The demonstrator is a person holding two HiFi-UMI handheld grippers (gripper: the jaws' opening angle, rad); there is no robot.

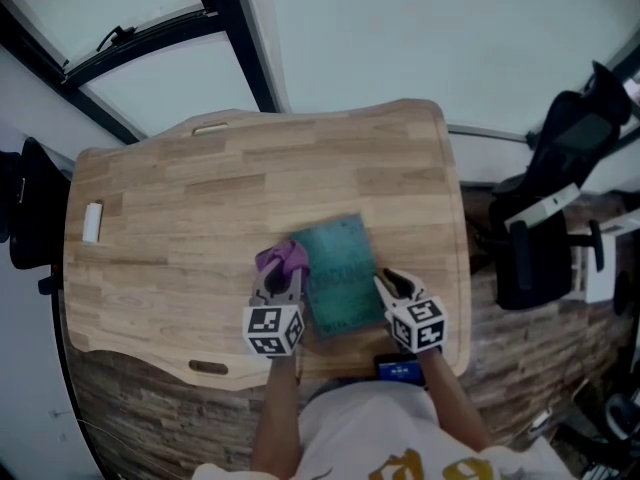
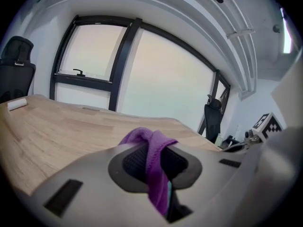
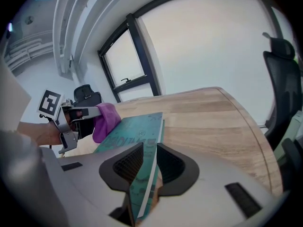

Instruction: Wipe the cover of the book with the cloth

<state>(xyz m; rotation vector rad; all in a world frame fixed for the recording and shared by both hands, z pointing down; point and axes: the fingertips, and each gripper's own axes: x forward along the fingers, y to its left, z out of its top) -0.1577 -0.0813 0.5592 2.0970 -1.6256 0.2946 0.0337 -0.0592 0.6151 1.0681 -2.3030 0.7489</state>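
- Head view: a teal hardcover book [image 1: 340,273] sits on the light wooden desk [image 1: 200,218], close to the front edge and right of the middle.
- The left gripper [image 1: 283,268] stands at the book's left edge, near its far corner, with a purple cloth [image 1: 283,257] bunched at its tip.
- The right gripper [image 1: 386,284] meets the book's right edge, near the front corner.
- A small white object [image 1: 92,221] lies by the desk's left edge, and a black office chair [image 1: 550,218] stands beyond the right edge.
- Left gripper view: the jaws are clamped on the purple cloth, which folds over and hangs down between them.
- Right gripper view: the jaws are closed on the edge of the teal book. The cloth touches the cover at its far side.
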